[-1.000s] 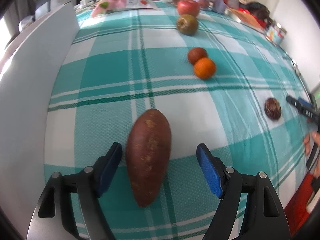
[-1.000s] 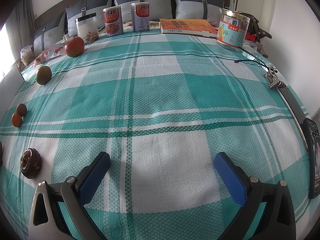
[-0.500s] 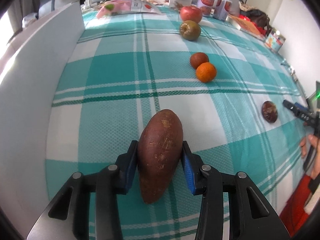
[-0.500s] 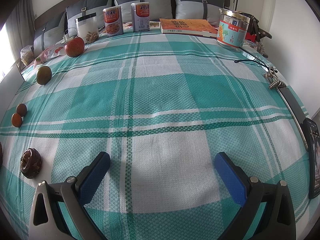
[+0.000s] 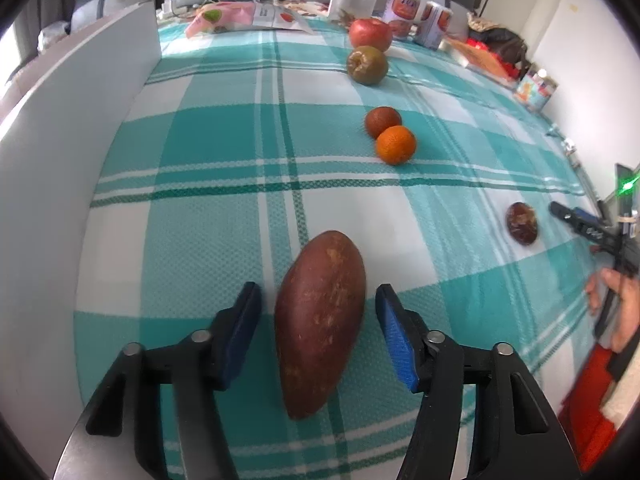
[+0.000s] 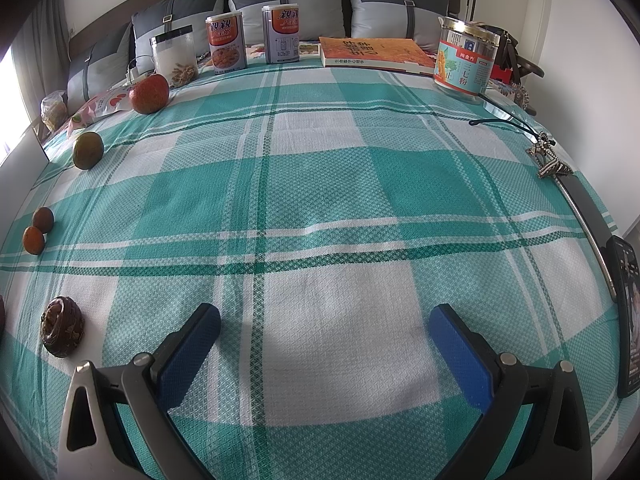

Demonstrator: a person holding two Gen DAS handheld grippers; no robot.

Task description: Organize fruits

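Note:
A reddish-brown sweet potato [image 5: 320, 320] lies on the teal plaid cloth between the fingers of my left gripper [image 5: 318, 330], which is open with a gap on both sides. Beyond it lie an orange [image 5: 396, 145], a small brown fruit [image 5: 382, 121], a greenish-brown fruit [image 5: 367, 65] and a red apple [image 5: 370, 34]. A dark wrinkled fruit [image 5: 521, 224] lies to the right; it also shows in the right wrist view [image 6: 63, 332]. My right gripper [image 6: 324, 354] is open and empty over the cloth.
A white panel [image 5: 60, 152] runs along the left side. Cans [image 6: 226, 43], a jar [image 6: 175, 58], a book [image 6: 374, 53] and a tin [image 6: 466, 60] stand at the far edge by the pillows. A phone [image 6: 628, 320] and keys [image 6: 550, 164] lie at the right edge.
My left gripper was open, shut on the sweet potato half a second ago, and has now opened again, letting it go. The right gripper has not moved.

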